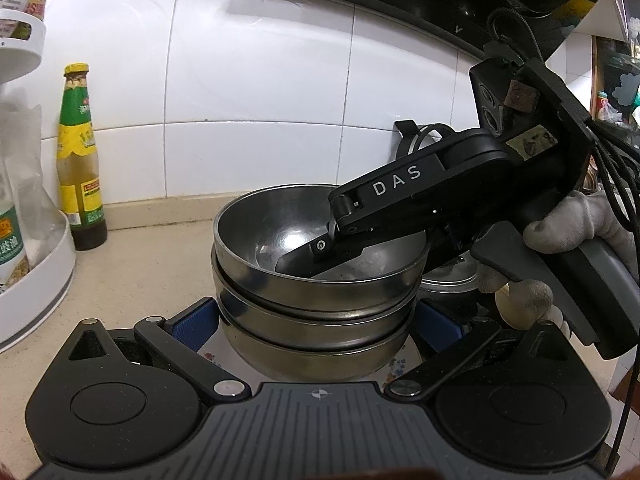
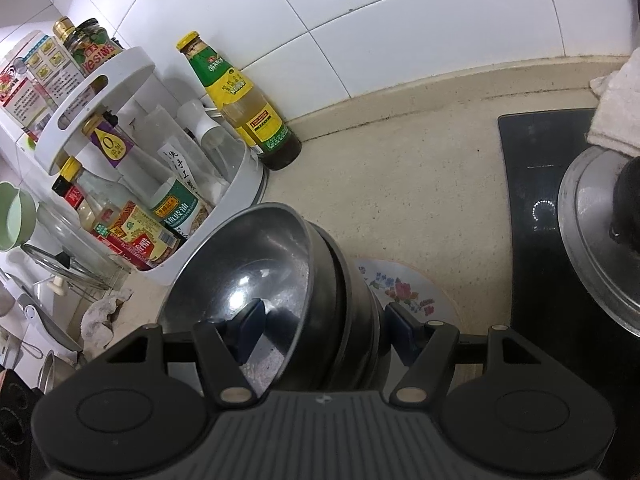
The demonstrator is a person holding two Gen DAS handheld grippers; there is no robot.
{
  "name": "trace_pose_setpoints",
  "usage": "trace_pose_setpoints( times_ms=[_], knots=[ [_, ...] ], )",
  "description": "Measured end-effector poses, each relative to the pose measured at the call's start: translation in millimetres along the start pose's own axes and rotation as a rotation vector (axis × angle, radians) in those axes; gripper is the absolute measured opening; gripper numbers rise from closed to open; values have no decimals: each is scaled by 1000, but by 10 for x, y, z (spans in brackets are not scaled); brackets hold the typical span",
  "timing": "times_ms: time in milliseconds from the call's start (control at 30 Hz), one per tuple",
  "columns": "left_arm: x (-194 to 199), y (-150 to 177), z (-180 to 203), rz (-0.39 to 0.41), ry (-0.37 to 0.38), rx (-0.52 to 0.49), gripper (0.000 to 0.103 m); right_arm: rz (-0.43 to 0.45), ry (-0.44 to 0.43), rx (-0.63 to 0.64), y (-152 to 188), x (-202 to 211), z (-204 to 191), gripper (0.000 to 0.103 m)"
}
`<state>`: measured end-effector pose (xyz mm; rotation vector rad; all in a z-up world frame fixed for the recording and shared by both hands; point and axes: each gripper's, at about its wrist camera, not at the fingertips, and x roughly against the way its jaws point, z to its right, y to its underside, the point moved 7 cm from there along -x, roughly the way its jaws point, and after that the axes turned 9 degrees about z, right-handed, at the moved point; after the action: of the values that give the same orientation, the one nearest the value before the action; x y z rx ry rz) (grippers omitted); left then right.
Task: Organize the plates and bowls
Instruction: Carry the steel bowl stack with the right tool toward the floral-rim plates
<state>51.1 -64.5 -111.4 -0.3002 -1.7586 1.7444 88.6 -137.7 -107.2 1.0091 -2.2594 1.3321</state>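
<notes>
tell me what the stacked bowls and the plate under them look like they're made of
The bowls: most likely stainless steel, judging by the grey metallic walls, the bright mirror-like glare inside the top one and the thin rolled rims; the outsides look duller and a bit tarnished. The plate: probably glazed ceramic or melamine, being glossy white with a printed flower pattern and a tan rim; the look alone cannot settle which.

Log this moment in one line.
bowls: stacked on plate | left gripper: straddles stack | right gripper: one finger inside top bowl | grip: unclear

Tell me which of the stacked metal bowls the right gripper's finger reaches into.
The top bowl of the stack: it alone is open, the two below are covered by it.
</notes>
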Motion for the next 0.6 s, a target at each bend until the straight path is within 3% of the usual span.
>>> trace_pose_setpoints(
  times_ms=[600],
  knots=[
    [29, 156, -46, -14, -4, -55, 103, 10, 11, 18, 84, -49, 87, 64]
  ],
)
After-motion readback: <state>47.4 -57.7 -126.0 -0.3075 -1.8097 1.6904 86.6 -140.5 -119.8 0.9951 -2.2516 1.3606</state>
